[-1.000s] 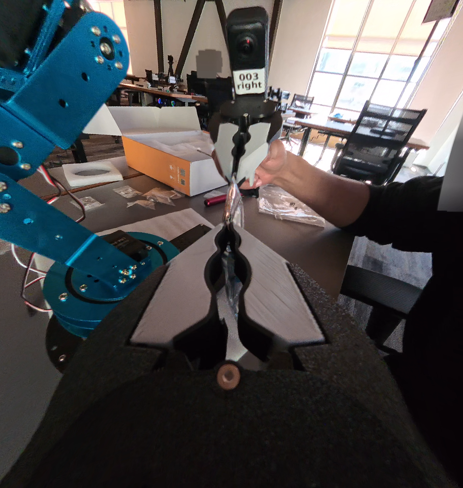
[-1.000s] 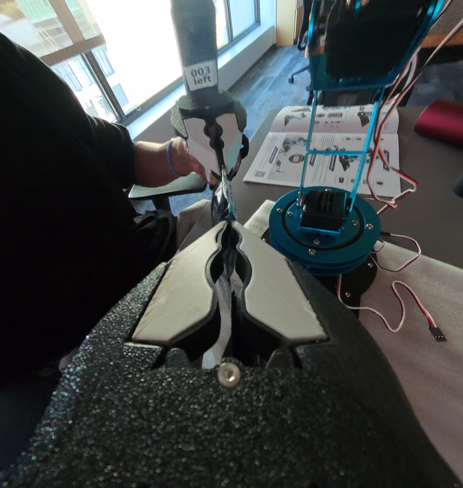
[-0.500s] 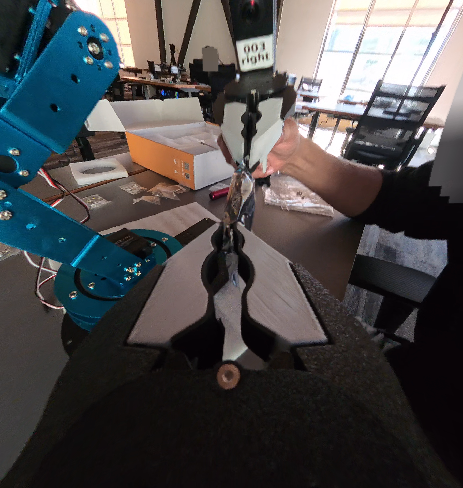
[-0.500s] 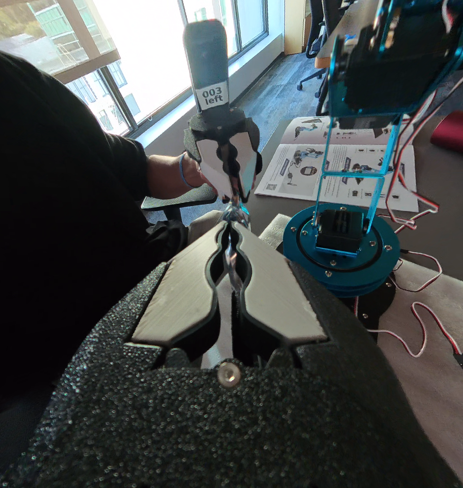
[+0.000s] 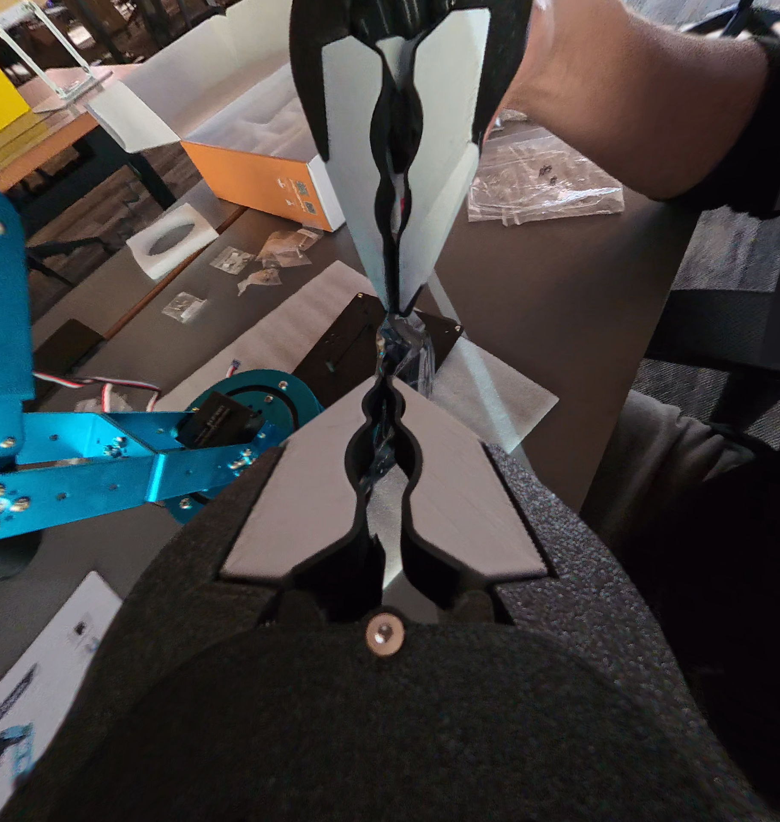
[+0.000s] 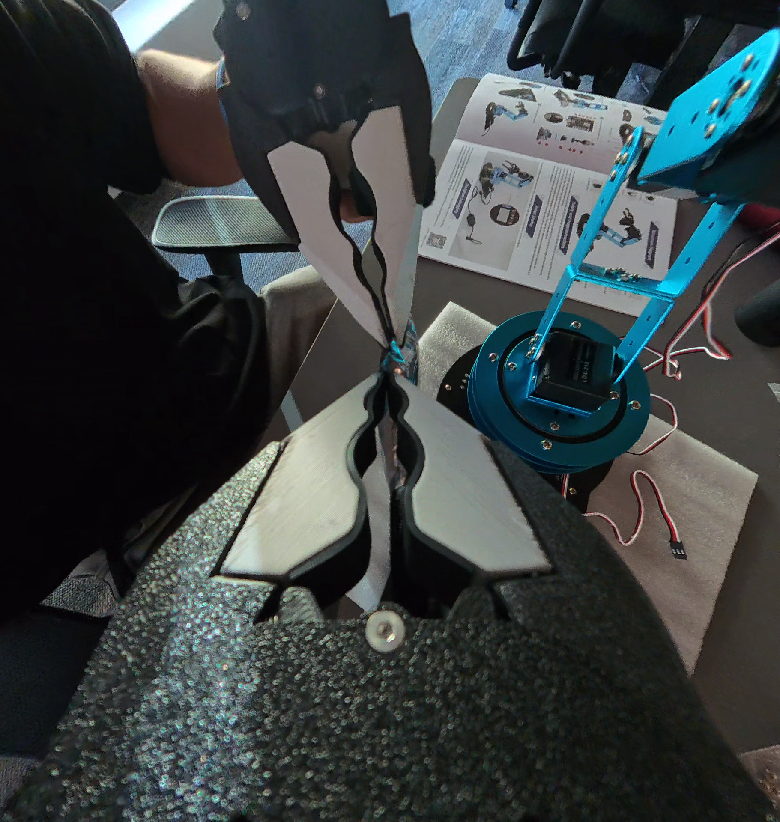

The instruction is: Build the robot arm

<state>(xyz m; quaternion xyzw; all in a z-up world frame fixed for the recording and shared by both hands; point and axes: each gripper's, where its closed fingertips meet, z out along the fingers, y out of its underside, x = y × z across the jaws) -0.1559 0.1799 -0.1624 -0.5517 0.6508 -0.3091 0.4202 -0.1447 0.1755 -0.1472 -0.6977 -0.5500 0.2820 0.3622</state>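
Note:
A small clear plastic bag [image 5: 403, 351] with dark and blue bits inside is stretched between both grippers, tip to tip. My left gripper [image 5: 386, 380] is shut on one end of the bag. My right gripper [image 6: 390, 378] is shut on the other end; the bag [image 6: 399, 353] shows crumpled between the tips. In the left wrist view the right gripper [image 5: 397, 307] points down at me. In the right wrist view the left gripper [image 6: 390, 342] does the same. Both hang above the dark table's near edge, beside the blue metal robot arm kit [image 6: 557, 391].
The blue arm's round base [image 5: 254, 400] stands on white foam sheet [image 6: 690, 533] with loose red-white wires [image 6: 641, 502]. An open manual [image 6: 557, 191] lies behind. An orange-and-white box [image 5: 263, 147], small part bags [image 5: 263, 262] and a larger clear bag [image 5: 543, 182] lie farther off. A person's forearm [image 5: 624, 98] is close. My two grippers' fingertips are within a few centimetres of each other.
Both grippers have drawn much closer together, tips nearly meeting, so the bag between them is bunched shorter. Both views have tilted down toward the table.

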